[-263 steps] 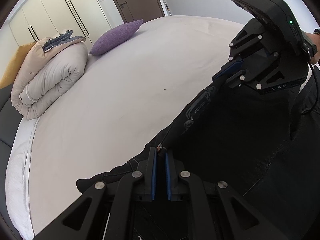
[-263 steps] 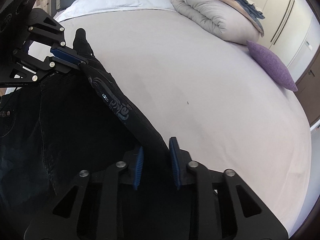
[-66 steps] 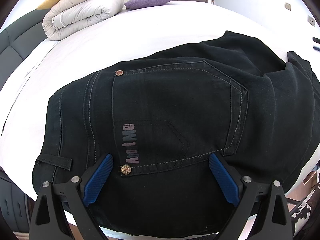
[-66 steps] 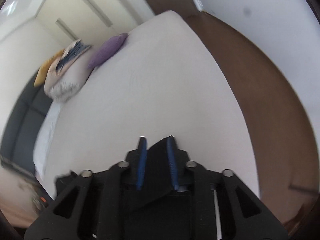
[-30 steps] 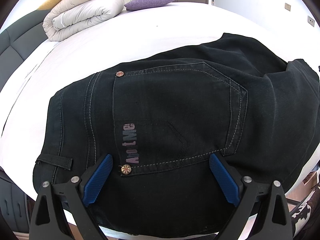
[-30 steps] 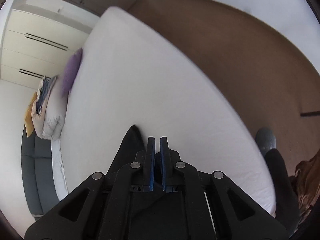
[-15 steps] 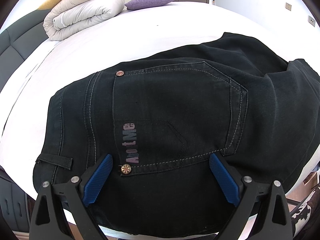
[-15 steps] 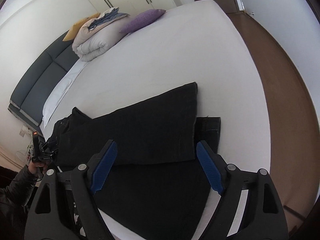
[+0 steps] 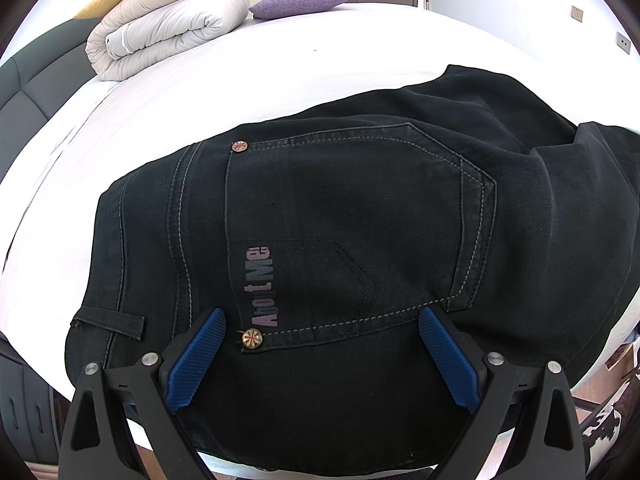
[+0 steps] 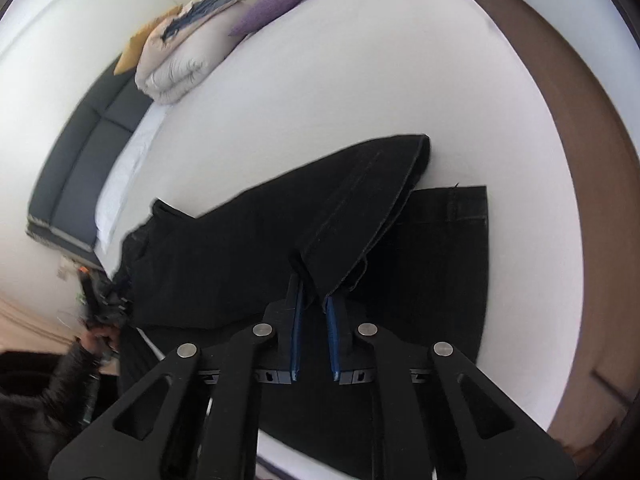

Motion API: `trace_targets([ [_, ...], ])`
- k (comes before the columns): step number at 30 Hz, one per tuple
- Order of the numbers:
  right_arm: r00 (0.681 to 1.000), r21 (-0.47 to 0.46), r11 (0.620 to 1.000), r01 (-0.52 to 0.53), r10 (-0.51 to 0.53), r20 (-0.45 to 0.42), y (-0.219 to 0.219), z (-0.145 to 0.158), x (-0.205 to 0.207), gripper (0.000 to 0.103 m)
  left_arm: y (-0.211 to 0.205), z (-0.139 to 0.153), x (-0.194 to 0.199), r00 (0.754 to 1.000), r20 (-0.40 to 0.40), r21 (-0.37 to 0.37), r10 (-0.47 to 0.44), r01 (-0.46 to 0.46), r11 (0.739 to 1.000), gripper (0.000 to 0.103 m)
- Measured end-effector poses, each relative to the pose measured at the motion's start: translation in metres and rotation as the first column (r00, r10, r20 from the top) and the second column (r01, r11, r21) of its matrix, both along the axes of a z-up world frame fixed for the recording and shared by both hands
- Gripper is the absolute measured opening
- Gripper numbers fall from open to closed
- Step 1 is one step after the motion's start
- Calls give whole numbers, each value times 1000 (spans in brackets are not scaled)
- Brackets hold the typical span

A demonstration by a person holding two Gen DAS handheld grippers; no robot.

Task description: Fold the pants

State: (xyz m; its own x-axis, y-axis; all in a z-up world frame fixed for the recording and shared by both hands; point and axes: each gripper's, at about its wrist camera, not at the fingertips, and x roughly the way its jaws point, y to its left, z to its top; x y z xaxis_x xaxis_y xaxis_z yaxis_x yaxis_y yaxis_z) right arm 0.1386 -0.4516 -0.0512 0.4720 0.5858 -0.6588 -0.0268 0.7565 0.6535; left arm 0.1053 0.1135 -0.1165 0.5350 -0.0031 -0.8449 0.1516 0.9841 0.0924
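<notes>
Left tongs (image 9: 320,356): jaws spread wide, gripping nothing, poised just above the seat of the pants (image 9: 360,220). One pair of black pants, lying on the bed (image 9: 240,72) at its near edge. One back pocket (image 9: 352,232) faces up between the blue pads, two metal rivets at its corners, one printed label along its side. One belt loop (image 9: 108,322) left of the pocket.

Right tongs (image 10: 314,320): jaws narrowed on the hem of the upper pant leg (image 10: 360,208), fabric pinched between the pads. Second leg (image 10: 444,248) lies flat beneath it on the bed, its hem poking out beyond the upper leg.

Beyond the pants: one rolled duvet (image 9: 168,28) at the headboard end, one purple cushion (image 9: 304,0) beside it, one yellow pillow (image 9: 104,0) behind the duvet.
</notes>
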Motion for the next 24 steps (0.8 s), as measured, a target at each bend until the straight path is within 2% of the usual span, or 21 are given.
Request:
trace_targets([
  [2,996,131,988,81,-86,36,-4,29,-14,8,0,0,0,1000,0,0,0,0,1000,100],
  [4,979,248,956,158,-185,88,-13,58,-29,8,-1,0,-1,1000,1,-3,-3,3,1000,100],
  [5,964,315,923,220,-255,75,-23,63,-32,7,0,0,-1,1000,0,-2,-3,3,1000,100],
  [6,935,341,884,320,-352,34,-40,60,-35,7,-1,0,-1,1000,-1,0,-3,3,1000,100],
  [8,860,369,786,497,-503,-86,-80,36,-36,8,-1,0,-1,1000,0,-2,-4,4,1000,100],
  [9,827,298,772,561,-538,-163,-94,19,-34,8,-2,0,-2,1000,2,-2,-4,4,1000,100],
  [10,784,155,773,615,-580,-222,-103,6,-39,8,-2,0,-2,1000,4,-2,-3,3,1000,100],
  [11,757,87,761,643,-615,-221,-110,0,-51,12,-1,1,-2,1000,7,-2,-1,1,1000,100],
  [14,800,129,792,597,-577,-162,-93,-12,-88,12,-3,0,-3,1000,7,9,-2,2,1000,100],
  [16,837,145,825,546,-533,-121,-71,-17,-106,21,-4,-1,-2,1000,0,-3,-4,4,1000,100],
  [17,858,155,844,514,-503,-107,-56,-18,-111,39,-3,-1,-2,1000,-2,-9,-2,2,1000,100],
  [18,876,193,855,481,-473,-89,-43,-21,-115,75,-3,-1,-1,1000,-1,-9,0,0,1000,100],
  [19,890,257,855,452,-451,-64,-32,-23,-118,85,-3,-1,-1,1000,1,-3,1,-1,1000,100],
  [21,913,346,852,393,-406,-38,-10,-29,-108,87,-5,-1,-2,1000,8,10,3,-3,1000,100],
  [24,916,350,848,398,-384,-112,14,-53,-91,85,-6,-1,-3,1000,12,14,2,-2,1000,100],
])
